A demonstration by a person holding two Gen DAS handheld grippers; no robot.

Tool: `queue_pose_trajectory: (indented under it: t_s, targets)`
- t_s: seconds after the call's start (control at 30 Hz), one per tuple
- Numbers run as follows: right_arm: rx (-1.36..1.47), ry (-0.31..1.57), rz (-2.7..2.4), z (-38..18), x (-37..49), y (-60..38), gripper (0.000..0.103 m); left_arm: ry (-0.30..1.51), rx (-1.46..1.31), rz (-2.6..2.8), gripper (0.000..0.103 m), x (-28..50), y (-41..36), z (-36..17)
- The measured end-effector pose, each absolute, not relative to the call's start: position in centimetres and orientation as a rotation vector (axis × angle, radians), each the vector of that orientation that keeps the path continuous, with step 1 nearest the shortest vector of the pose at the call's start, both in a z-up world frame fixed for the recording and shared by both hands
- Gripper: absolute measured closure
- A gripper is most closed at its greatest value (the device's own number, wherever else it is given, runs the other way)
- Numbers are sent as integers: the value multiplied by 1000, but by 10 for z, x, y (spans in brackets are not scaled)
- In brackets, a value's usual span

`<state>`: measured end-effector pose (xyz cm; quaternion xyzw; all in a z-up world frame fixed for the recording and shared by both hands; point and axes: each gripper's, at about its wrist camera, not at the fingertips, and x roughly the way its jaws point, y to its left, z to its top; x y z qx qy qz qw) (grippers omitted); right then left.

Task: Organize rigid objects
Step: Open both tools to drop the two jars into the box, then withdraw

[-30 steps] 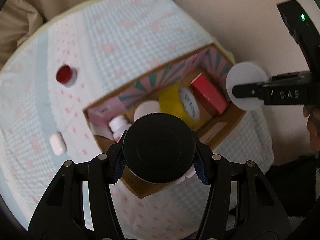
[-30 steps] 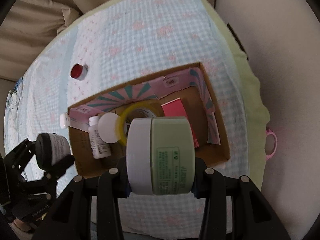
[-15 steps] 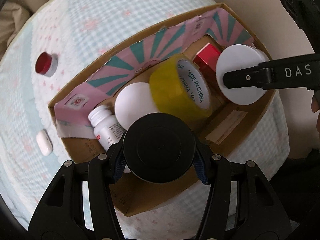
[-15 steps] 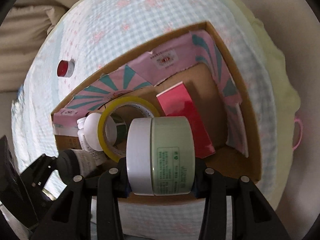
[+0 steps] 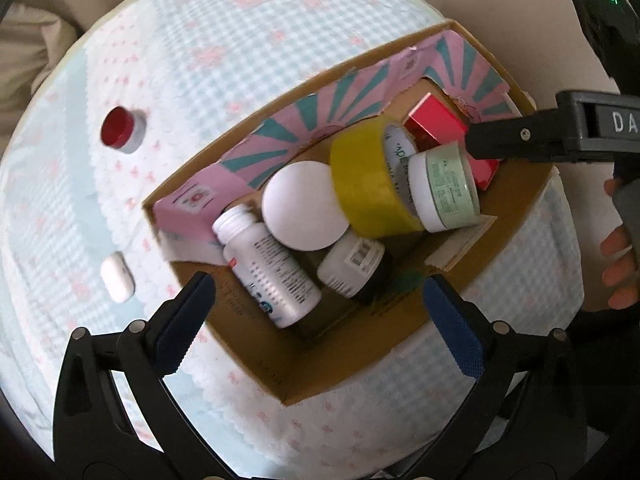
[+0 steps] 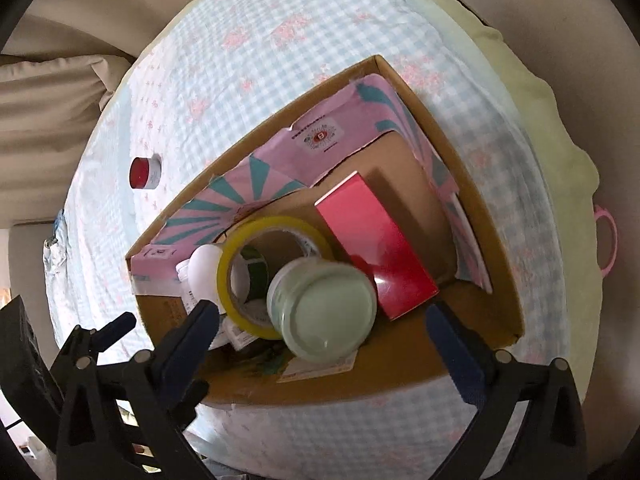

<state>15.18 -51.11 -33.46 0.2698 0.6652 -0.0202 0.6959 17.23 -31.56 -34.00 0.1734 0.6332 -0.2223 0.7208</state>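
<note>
Both grippers have let go. The left gripper (image 5: 320, 308), which a moment ago clamped a dark-lidded jar (image 5: 354, 266), now stands spread wide, and that jar lies in the cardboard box (image 5: 332, 376) beside the white bottle (image 5: 266, 266). The right gripper (image 6: 322, 322) has likewise opened; its pale green jar (image 6: 324, 314) now sits in the box, apparently leaning against the yellow tape roll (image 6: 240, 256).

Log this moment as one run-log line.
left gripper: open, empty | right gripper: open, empty | green jar, dark jar: in cardboard box | red-capped jar, white case: outside on cloth
</note>
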Motion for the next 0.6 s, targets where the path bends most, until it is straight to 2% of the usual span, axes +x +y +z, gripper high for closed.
queue_pose_trajectory:
  t_s: [0.23,0.6]
  targets:
    - [616,1451,-57,-324,145,-507,0,1376,312,-471,0,161,-302,-314]
    - [539,1399,-79,-278,123,-501,0,1256,241,-421,0,137,-263,-253]
